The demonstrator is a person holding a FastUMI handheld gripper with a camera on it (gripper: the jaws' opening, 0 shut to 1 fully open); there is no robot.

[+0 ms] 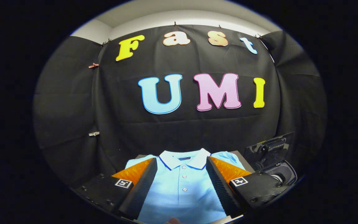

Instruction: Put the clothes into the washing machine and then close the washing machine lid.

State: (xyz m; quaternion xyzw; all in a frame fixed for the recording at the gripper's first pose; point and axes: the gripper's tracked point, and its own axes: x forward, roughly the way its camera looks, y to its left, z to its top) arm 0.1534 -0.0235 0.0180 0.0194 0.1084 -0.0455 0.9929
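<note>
A light blue polo shirt [183,189] with a white collar lies flat on the table, buttons up, collar pointing toward the booth's wall. My gripper [181,183] hovers over it, open, one finger [141,186] over each side of the shirt's chest, and nothing is held between them. To the right, just beyond the right finger, stands a small dark washing machine [280,174] with its lid [270,147] raised upright and the drum opening showing.
The table's far edge [239,153] shows behind the shirt's shoulders, with the black cloth wall close behind it. The washing machine sits at the table's right side, close to the right finger.
</note>
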